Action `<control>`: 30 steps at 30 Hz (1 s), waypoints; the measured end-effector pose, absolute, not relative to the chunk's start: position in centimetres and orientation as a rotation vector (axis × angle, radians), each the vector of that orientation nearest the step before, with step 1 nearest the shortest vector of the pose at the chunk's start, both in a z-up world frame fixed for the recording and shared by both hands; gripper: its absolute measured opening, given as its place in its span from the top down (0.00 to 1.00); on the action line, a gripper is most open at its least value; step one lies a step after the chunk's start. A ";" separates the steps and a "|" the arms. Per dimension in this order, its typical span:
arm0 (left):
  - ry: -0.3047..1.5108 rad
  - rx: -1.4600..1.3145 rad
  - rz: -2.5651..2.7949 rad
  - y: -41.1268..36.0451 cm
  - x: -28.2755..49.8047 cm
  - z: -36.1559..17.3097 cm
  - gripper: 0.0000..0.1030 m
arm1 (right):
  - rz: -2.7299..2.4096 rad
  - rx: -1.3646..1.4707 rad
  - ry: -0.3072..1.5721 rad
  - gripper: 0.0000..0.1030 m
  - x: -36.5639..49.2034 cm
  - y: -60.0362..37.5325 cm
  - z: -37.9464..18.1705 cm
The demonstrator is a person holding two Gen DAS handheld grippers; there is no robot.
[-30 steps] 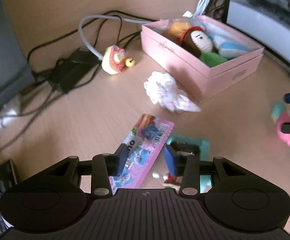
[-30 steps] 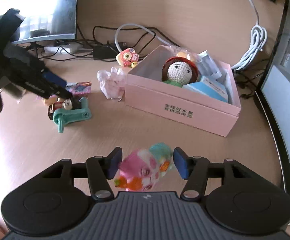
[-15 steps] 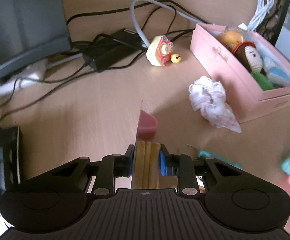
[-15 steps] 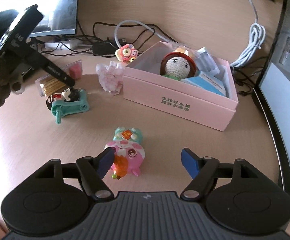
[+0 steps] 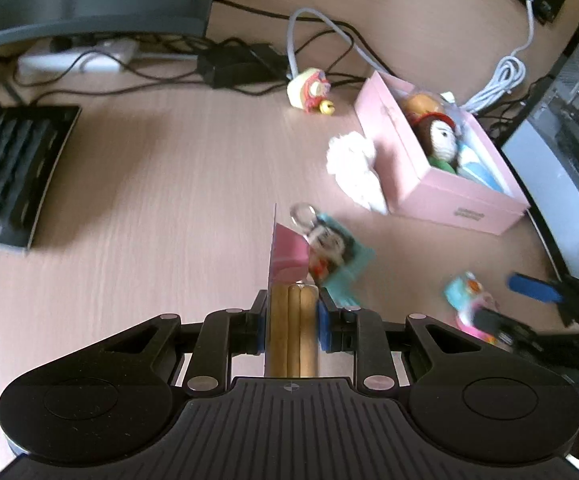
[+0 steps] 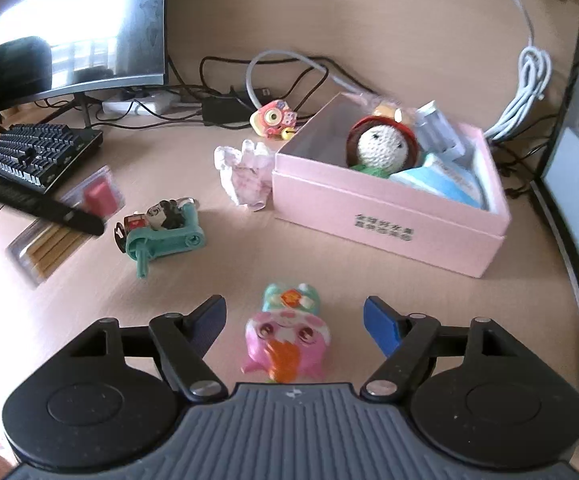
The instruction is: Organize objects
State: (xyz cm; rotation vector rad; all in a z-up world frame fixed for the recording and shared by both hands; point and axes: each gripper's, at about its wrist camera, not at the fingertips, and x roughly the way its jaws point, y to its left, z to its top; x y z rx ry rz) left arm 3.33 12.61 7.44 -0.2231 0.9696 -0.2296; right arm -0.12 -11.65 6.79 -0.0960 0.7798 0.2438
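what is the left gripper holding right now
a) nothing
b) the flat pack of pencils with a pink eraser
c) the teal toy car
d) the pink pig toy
b: the left gripper is clamped on the pencil pack, held on edge above the desk, while the pink pig toy lies free between the open right gripper's jaws.

One pink box (image 6: 385,216) holds one crocheted doll (image 6: 381,146). One blister pack (image 6: 61,224), one teal toy vehicle (image 6: 161,232), one pink pig figure (image 6: 287,338), one round keychain toy (image 6: 273,120), one white wrapped bundle (image 6: 243,176), one keyboard (image 6: 37,154).
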 end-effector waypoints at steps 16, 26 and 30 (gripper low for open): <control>0.953 -0.204 -0.340 11.0 1.1 9.8 0.74 | 0.203 -0.105 0.813 0.67 1.2 -11.6 6.5; 0.806 -0.266 -0.473 3.6 11.3 14.8 0.74 | 0.111 -0.014 0.699 0.67 -2.9 -16.8 11.6; 0.820 -0.387 -0.465 0.7 16.5 14.3 0.74 | 0.078 0.011 0.685 0.67 -3.7 -18.1 11.7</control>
